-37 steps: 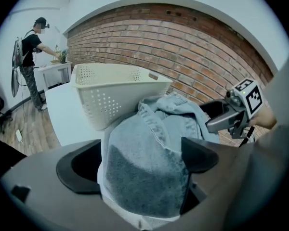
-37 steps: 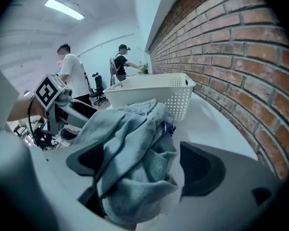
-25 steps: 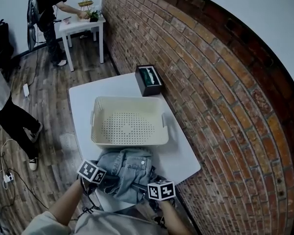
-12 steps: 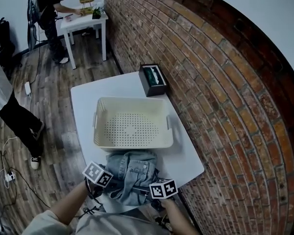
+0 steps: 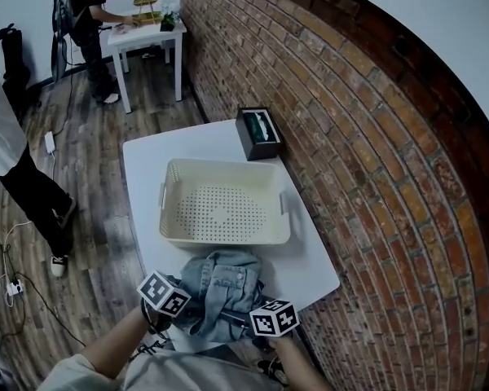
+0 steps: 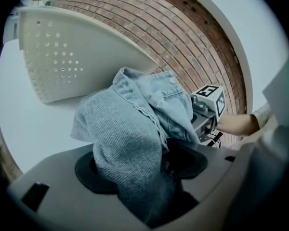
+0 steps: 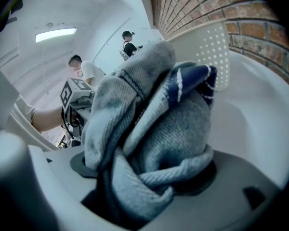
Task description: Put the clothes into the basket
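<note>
A bundle of pale blue denim clothes (image 5: 220,283) lies at the near edge of the white table (image 5: 147,169), just in front of the cream perforated basket (image 5: 224,210). My left gripper (image 5: 169,301) has hold of the bundle's left side and my right gripper (image 5: 265,318) its right side. Both pairs of jaws have just been closing, and cloth fills the gap of each. In the left gripper view, denim (image 6: 135,129) is bunched between the jaws of my left gripper (image 6: 135,165). In the right gripper view, folded denim with a dark striped piece (image 7: 154,124) is packed into my right gripper (image 7: 149,174). The fingertips are hidden by cloth.
A black tissue box (image 5: 259,133) sits on the far table corner against the brick wall (image 5: 350,137). A person (image 5: 16,177) stands on the wooden floor to the left. Another person (image 5: 85,23) stands at a small white table (image 5: 147,35) far back.
Both grippers have closed on the denim and lifted a little toward the basket. The bundle has bunched up between them.
</note>
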Action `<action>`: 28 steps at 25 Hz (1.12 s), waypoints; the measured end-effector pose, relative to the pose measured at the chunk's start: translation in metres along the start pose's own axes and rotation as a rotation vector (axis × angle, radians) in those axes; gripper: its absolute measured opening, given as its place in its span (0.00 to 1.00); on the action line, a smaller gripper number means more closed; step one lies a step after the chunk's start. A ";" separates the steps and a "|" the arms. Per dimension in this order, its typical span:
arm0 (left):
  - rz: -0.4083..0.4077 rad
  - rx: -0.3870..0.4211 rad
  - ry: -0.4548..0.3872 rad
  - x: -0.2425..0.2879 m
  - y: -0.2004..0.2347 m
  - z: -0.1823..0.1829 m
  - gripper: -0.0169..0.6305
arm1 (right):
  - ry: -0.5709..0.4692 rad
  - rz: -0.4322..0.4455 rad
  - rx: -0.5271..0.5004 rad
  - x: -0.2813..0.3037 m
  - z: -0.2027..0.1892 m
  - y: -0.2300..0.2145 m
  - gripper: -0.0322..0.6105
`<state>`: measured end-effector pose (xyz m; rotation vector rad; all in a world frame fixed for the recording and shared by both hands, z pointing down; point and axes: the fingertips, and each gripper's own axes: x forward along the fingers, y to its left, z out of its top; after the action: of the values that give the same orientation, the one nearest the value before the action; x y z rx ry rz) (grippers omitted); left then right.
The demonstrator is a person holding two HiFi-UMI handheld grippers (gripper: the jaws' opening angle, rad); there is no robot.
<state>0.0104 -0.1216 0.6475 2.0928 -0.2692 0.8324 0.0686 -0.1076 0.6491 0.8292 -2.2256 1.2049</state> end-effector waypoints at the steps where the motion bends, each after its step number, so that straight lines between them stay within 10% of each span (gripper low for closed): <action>1: 0.010 0.007 -0.023 -0.004 -0.003 0.000 0.51 | -0.005 -0.004 -0.023 -0.003 0.001 0.004 0.68; 28: 0.236 0.325 -0.383 -0.148 -0.135 0.081 0.49 | -0.227 -0.140 -0.445 -0.136 0.108 0.130 0.68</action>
<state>-0.0018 -0.1162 0.4322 2.5596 -0.6310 0.6342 0.0610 -0.1058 0.4324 0.9499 -2.4343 0.5377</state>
